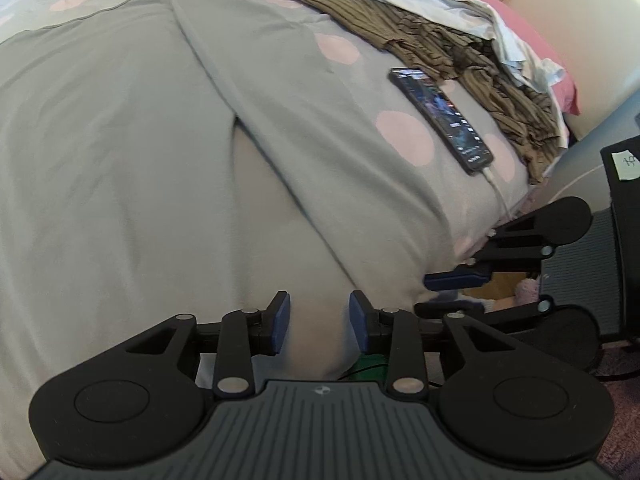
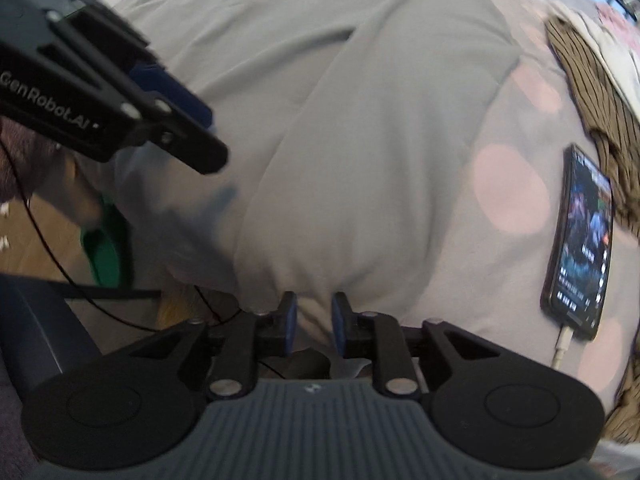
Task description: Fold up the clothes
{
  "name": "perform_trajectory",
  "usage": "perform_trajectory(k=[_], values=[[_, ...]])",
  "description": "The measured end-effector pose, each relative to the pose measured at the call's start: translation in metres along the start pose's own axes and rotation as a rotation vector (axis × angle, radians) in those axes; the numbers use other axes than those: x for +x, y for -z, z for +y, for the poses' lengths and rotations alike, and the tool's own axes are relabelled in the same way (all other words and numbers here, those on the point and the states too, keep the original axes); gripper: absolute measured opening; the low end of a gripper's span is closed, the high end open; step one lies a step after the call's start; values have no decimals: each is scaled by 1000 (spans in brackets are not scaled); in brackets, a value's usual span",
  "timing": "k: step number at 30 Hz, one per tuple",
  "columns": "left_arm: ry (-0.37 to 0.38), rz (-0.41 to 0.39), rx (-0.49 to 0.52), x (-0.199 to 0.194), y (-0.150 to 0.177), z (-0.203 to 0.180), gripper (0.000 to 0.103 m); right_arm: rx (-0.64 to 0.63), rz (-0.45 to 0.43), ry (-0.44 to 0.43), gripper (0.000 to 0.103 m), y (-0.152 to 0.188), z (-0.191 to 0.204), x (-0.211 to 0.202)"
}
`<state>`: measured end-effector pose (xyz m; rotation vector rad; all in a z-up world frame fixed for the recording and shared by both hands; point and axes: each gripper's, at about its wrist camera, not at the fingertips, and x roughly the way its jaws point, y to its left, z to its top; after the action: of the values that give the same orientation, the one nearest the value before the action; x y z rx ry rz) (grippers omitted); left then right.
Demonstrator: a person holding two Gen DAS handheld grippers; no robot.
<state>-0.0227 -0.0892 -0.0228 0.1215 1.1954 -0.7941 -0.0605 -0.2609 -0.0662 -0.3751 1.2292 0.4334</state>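
Grey garment (image 1: 120, 152), spread on a dotted bed (image 1: 404, 136), both tools at its near hem.

Item: soft, light, limp knit; it drapes over the bed edge, one lengthwise fold running from 12 toward 5 o'clock in the left view. Best taken at hem corners, pinching both layers (cloth sags and slides if gripped mid-panel). Left tool (image 1: 319, 326): jaws partly open, cloth between them, pads not pressing. Right tool (image 2: 313, 326): jaws narrowly parted around a pucker of hem, grip apparently loose. Also present: phone (image 1: 440, 118) on a cable at 2 o'clock, striped brown clothing (image 1: 460, 52) beyond.
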Motion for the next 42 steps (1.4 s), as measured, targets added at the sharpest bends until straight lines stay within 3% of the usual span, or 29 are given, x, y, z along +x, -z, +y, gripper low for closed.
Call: perform_trajectory(k=[5, 12, 15, 21, 28, 31, 33, 38, 42], values=[[-11, -11, 12, -3, 2, -3, 38, 1, 48, -26, 26, -1, 0, -3], [-69, -89, -106, -27, 0, 25, 38, -20, -57, -11, 30, -34, 8, -29], [-112, -115, -166, -41, 1, 47, 38, -18, -103, -22, 41, -53, 12, -34], [-249, -159, -301, -75, 12, 105, 38, -56, -147, -48, 41, -86, 24, -32], [-428, -178, -381, -117, 42, 173, 38, -78, -162, -91, 42, -123, 37, -23], [-503, -180, -402, -129, 53, 201, 39, -96, -165, -99, 52, -143, 47, -17], [-548, -182, -415, -135, 60, 220, 40, -112, -159, -98, 52, -158, 55, -10], [-566, -202, -433, -138, 70, 256, 41, -154, -131, -70, 56, -188, 71, 9], [-579, -187, -378, -121, 68, 270, 44, -155, -113, -77, 57, -206, 77, 22]])
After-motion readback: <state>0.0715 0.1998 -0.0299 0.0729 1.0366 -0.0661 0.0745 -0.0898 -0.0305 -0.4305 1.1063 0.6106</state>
